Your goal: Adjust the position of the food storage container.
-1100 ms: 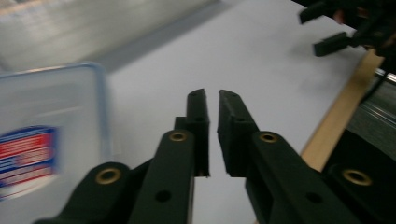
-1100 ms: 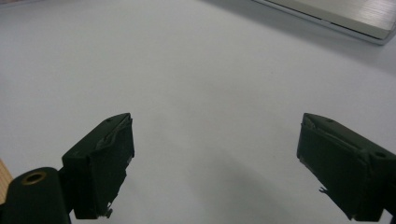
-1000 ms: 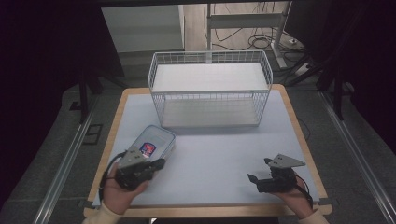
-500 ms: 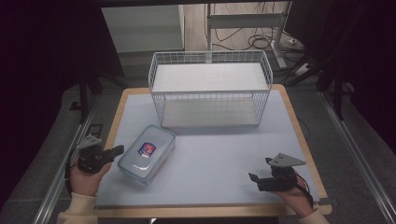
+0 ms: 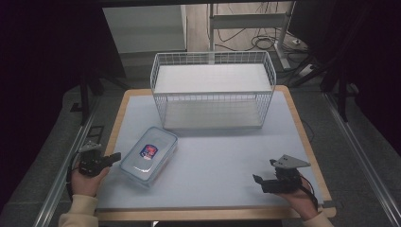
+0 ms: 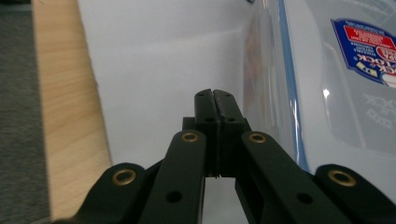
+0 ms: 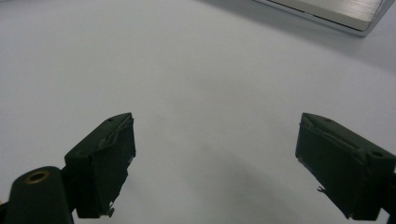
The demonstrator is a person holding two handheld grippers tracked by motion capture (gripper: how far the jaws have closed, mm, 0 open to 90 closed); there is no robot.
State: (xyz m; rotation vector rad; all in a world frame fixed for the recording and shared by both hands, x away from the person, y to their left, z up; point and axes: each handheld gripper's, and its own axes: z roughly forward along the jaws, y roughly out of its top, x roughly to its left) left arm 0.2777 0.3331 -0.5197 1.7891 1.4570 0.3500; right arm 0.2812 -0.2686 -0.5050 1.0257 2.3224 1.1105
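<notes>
Lidded plastic container [image 5: 149, 157] lies flat on the pale mat, front left of centre, with nothing gripping it. Left gripper [image 5: 112, 158] sits just beside the container's left edge, its jaws pressed together and holding nothing; in the left gripper view the closed tips [image 6: 215, 100] point along the clear side wall [image 6: 273, 93], close to it, though contact cannot be made out. Right gripper [image 5: 259, 181] rests near the front right corner of the mat, well apart from the container, with its jaws spread over bare surface.

Beyond both stands the white wire basket [image 5: 213, 59] at the back of the mat [image 5: 227, 151], on the wooden board [image 5: 120, 109].

The likely risk is a sideways push: closed jaws cannot take hold of the box, so any forward nudge would slide or spin it on the smooth mat toward the basket. Opening too close to the wall could also knock it askew, and the lid's slick plastic may slip from a shallow pinch.
</notes>
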